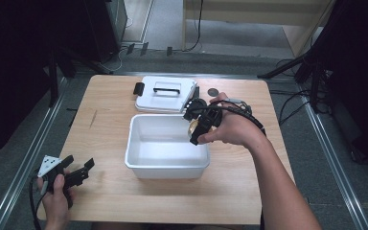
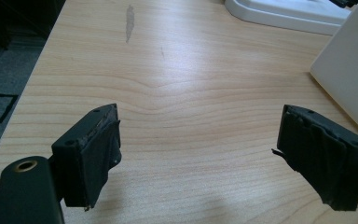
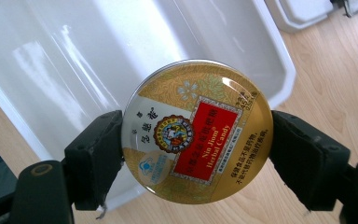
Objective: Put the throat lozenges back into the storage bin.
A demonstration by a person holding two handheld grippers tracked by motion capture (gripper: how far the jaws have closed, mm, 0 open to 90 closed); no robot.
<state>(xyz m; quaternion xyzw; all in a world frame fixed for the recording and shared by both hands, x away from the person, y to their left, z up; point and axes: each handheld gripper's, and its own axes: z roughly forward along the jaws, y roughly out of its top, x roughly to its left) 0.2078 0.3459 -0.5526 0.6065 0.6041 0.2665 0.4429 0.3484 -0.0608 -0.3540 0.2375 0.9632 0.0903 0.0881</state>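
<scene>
Over the white bin's (image 1: 167,168) far right corner your right gripper (image 1: 197,128) hangs with its jaws clamped on the rim of a round gold tin (image 3: 197,131), one pad on each side, lid face toward the gripper's camera. Label reads: red panel with "Nin Jiom" and "Herbal Candy", gold Chinese characters along it, more Chinese characters on the silver band to the left, a round crest between them, a small blue-and-white emblem lower left, fine Chinese print on the lower gold edge too small to read. In the right gripper view the tin sits above the bin's white inside and its rim, with wood table (image 1: 110,143) showing to the right. In the high view the tin (image 1: 193,127) peeks out gold under your right hand (image 1: 232,129), just above the bin's rim, not touching it. White lid (image 1: 165,94) with a black handle lies flat on the table just behind the bin, a black clip at its left end. Small dark round thing (image 1: 213,92) lies on the wood right of the lid; can't tell what it is. Your left gripper (image 1: 79,173) rests at the near left corner of the table, well apart from the bin, jaws spread wide with bare wood between them in the left gripper view.
</scene>
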